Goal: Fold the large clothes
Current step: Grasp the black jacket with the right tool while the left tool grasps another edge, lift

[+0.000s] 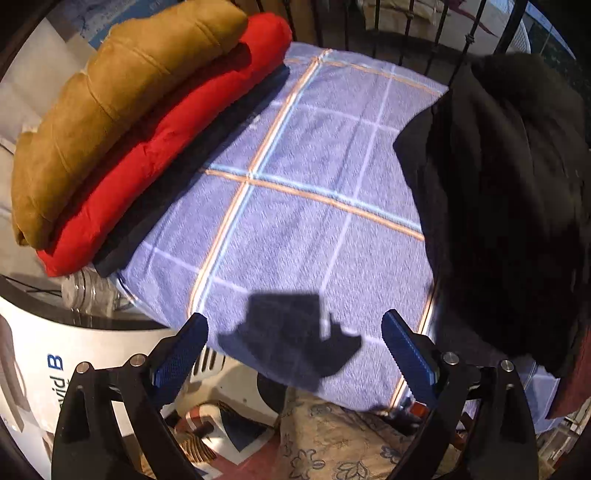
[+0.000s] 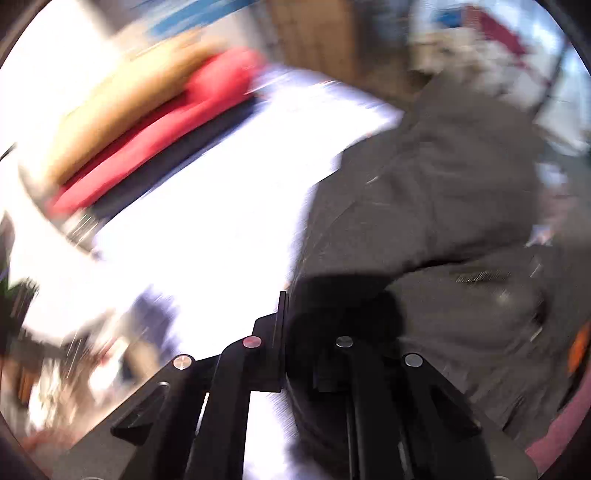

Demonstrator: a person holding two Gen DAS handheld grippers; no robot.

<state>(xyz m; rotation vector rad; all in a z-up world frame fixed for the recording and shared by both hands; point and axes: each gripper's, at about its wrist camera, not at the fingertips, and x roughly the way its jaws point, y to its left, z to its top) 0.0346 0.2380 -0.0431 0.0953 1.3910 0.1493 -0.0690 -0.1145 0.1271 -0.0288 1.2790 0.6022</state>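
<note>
A large black garment (image 1: 506,192) hangs bunched over the right side of a blue checked towel (image 1: 295,206) that covers the work surface. My left gripper (image 1: 293,354) is open and empty above the towel's near edge, left of the garment. In the blurred right wrist view my right gripper (image 2: 291,306) is shut on a fold of the same dark garment (image 2: 436,206), which fills the right half of that view. A folded stack lies at the left: a tan jacket (image 1: 110,103) on a red one (image 1: 166,155) on a dark one (image 1: 184,177).
A clear plastic bottle (image 1: 88,291) and a white appliance (image 1: 48,354) sit below the stack at the left. Black metal railing bars (image 1: 402,33) run behind the towel. Patterned fabric (image 1: 332,439) lies below its near edge.
</note>
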